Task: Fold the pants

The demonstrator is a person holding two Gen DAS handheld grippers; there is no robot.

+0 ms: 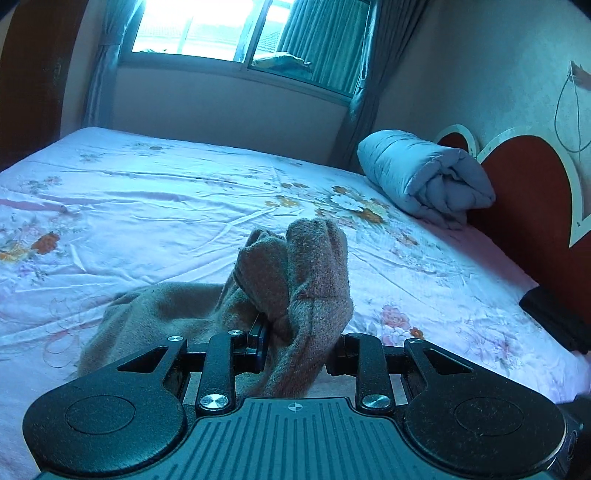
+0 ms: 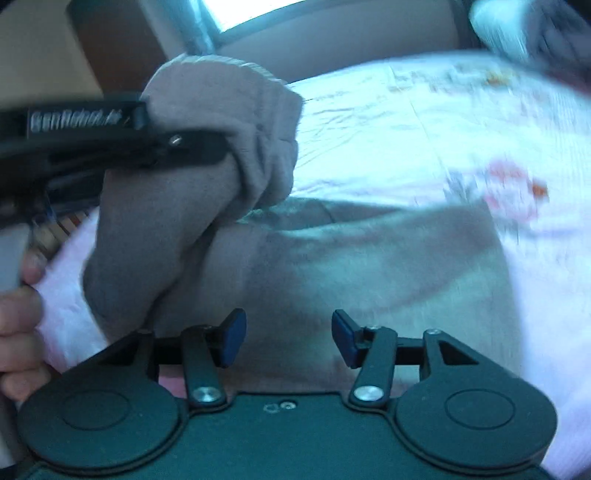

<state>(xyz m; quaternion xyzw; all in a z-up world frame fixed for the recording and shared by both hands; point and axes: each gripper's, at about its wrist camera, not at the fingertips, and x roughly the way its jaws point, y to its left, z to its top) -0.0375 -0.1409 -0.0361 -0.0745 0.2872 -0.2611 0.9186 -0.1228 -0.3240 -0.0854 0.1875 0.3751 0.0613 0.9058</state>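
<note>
Brown-grey pants lie on the bed with one bunched end lifted. My left gripper is shut on that bunched fabric, which sticks up between its fingers. In the right wrist view the left gripper comes in from the left, clamped on the raised fold of the pants. The rest of the pants lies flat on the sheet. My right gripper is open and empty just above the flat part, its blue pads apart. This view is blurred.
The bed has a pink floral sheet. A rolled blue quilt lies by the red heart-shaped headboard. A dark object lies at the bed's right edge. A window with curtains is behind. A hand holds the left gripper.
</note>
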